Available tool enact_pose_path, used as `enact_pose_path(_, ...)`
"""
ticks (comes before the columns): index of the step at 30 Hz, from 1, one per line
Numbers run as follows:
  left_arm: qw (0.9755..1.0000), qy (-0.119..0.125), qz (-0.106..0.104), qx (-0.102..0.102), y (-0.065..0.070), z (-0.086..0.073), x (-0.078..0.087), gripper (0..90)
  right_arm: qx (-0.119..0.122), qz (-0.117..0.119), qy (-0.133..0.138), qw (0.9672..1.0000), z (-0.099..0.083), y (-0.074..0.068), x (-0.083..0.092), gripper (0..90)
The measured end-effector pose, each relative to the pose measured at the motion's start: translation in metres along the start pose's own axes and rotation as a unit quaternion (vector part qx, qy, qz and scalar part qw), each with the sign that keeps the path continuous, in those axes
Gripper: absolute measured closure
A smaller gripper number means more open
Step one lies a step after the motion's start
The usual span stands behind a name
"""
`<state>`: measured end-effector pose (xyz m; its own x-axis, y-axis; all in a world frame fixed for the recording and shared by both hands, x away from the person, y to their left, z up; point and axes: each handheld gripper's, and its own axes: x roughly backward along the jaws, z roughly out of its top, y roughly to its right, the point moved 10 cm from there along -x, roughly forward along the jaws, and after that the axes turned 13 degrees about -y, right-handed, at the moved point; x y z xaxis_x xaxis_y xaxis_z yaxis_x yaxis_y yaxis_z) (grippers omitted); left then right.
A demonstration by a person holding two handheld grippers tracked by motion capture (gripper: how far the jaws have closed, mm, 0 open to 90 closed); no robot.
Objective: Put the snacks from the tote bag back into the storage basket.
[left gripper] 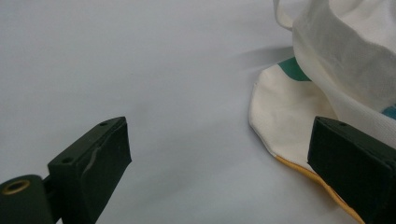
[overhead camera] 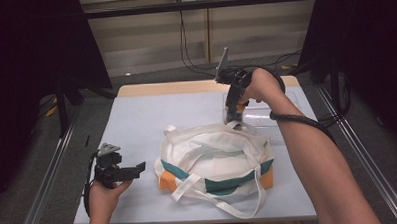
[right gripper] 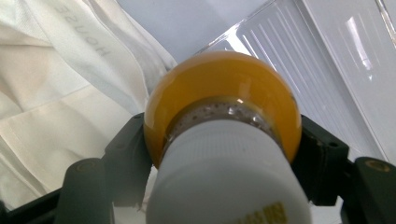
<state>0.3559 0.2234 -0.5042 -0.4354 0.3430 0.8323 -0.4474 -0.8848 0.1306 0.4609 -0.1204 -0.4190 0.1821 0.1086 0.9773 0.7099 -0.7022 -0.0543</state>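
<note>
Pale blue-grey matting is covering the table [overhead camera: 136, 119], with dark curtains hanging at either side and cables trailing along the far wall. A white canvas bag [overhead camera: 215, 159] with teal and orange panels is lying slumped near the middle, its mouth gaping and its straps spilling toward the near edge. Just beyond it a clear plastic tray [overhead camera: 266, 112] is sitting by the far right corner. The right gripper [overhead camera: 232, 118] is pointing down between tray and bag, its jaws pinching an orange-domed bottle [right gripper: 222, 140] by the neck below its white body, right at the tray's near edge and over the bag's far rim. The left gripper [overhead camera: 133, 170] is hovering low beside the bag's left end, jaws standing spread with nothing between them, one pad [left gripper: 100, 161] close to the bag's cream hem. Judging by this, the pick-up is looking done; the bottle is not yet lying inside the bag, so lowering and releasing are remaining.
</note>
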Motion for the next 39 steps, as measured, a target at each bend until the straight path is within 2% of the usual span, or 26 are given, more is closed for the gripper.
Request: enact_pose_path(39,1.0000,-0.002,0.001,-0.001,0.000,0.000,-0.001,5.8,0.001,0.003,-0.007,1.0000,-0.001,0.001,-0.016,29.9)
